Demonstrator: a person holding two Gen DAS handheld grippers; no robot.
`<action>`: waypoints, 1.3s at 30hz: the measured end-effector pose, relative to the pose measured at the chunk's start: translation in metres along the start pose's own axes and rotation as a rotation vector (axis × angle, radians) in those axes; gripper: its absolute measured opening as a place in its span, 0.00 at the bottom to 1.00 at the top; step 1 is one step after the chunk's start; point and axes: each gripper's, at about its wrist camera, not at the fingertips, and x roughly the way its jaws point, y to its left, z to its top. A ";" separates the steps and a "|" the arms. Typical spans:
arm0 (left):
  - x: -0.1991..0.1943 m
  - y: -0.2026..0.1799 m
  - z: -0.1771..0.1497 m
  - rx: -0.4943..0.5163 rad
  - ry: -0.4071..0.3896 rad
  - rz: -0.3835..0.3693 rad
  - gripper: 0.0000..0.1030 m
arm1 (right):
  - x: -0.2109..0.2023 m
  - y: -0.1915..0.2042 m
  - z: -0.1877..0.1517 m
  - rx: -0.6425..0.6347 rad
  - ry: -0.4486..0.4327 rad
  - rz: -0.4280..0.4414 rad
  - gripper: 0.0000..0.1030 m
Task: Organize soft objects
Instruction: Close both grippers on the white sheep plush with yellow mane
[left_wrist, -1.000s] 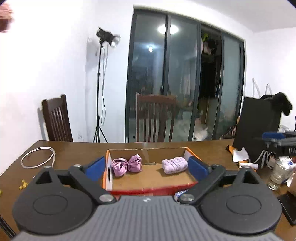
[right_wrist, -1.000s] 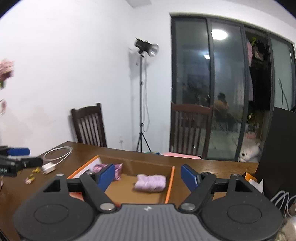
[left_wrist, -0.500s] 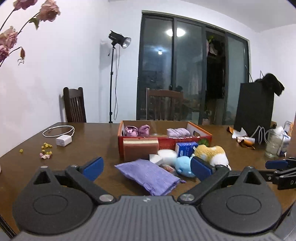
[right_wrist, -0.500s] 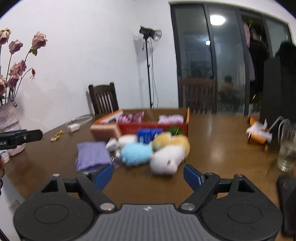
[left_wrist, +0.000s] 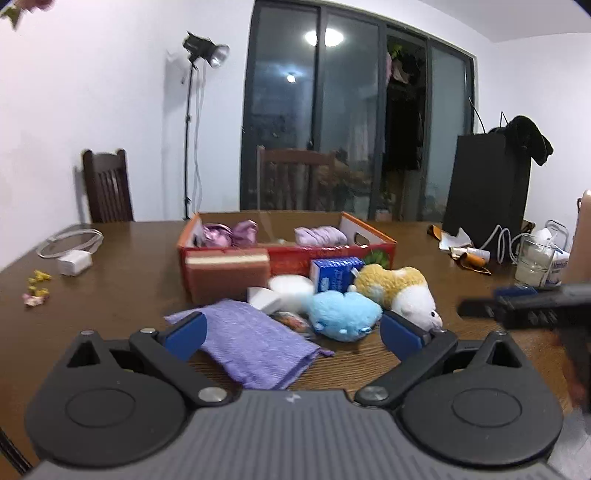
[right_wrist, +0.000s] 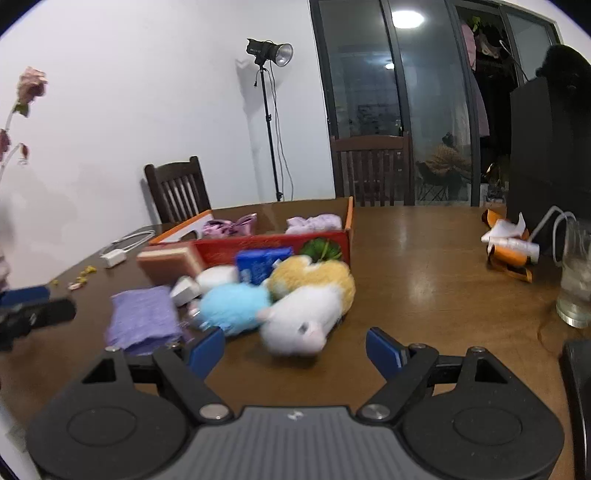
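Note:
A red cardboard box (left_wrist: 332, 251) (right_wrist: 273, 243) on the wooden table holds pink satin pieces (left_wrist: 229, 233) and a rolled lilac cloth (left_wrist: 320, 235). In front of it lie a purple cloth (left_wrist: 255, 345) (right_wrist: 142, 319), a blue plush (left_wrist: 343, 314) (right_wrist: 232, 306), a yellow-and-white plush (left_wrist: 400, 286) (right_wrist: 306, 306), a brown sponge (left_wrist: 227, 271), white pads (left_wrist: 291, 290) and a blue tissue pack (left_wrist: 334, 273). My left gripper (left_wrist: 291, 334) is open over the purple cloth's near end. My right gripper (right_wrist: 295, 350) is open just in front of the white plush head.
A white charger with cable (left_wrist: 74, 258) and small yellow bits (left_wrist: 37, 284) lie at the left. A glass (right_wrist: 576, 288), orange-white clutter (right_wrist: 511, 249) and a black bag (left_wrist: 487, 192) stand at the right. Chairs (left_wrist: 107, 184) stand behind the table.
Both grippers have pulled back from over the box and then moved in low toward the pile. The left now sits over the purple cloth, the right close to the white plush.

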 end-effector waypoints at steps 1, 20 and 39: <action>0.008 -0.002 0.002 -0.012 0.011 -0.024 0.99 | 0.008 -0.003 0.006 -0.008 -0.001 -0.002 0.81; 0.138 -0.059 -0.017 -0.304 0.334 -0.385 0.46 | 0.109 -0.057 0.051 0.053 0.166 0.143 0.34; 0.019 0.014 -0.033 -0.391 0.266 -0.345 0.69 | -0.016 0.003 -0.001 0.166 0.139 0.242 0.39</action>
